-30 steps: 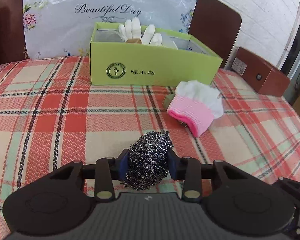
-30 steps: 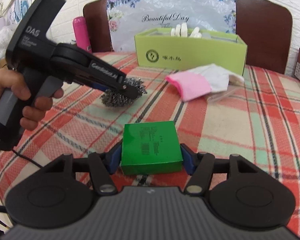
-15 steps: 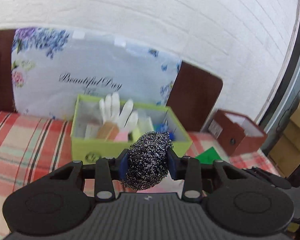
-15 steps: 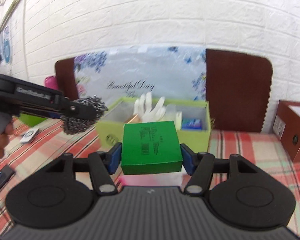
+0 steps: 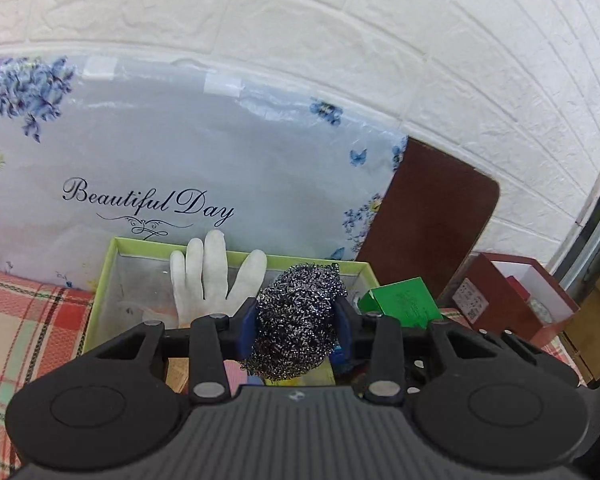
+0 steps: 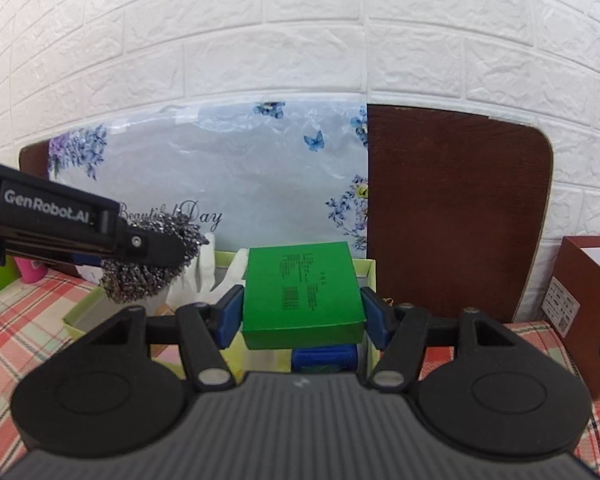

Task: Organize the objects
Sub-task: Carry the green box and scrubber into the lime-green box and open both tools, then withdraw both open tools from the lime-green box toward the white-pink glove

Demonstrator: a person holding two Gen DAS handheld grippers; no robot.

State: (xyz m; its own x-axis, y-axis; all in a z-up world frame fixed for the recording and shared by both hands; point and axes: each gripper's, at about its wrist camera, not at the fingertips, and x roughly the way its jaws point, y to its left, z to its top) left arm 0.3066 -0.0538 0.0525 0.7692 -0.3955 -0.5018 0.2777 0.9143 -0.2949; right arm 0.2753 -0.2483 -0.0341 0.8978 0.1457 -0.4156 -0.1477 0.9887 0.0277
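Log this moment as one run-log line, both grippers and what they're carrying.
left gripper: shut on steel wool | right gripper: shut on green box | both above lime storage box | release: not yet

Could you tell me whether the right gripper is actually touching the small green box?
Touching. In the right wrist view, both blue pads of the right gripper press flat against the sides of the green box, with no gap.

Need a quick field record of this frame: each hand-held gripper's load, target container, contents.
left hand-held gripper: shut on steel wool scourer, above the box
right hand-held gripper: shut on green packet, above the box
container: lime green box, open top, on plaid cloth
contents visible: white glove, blue item
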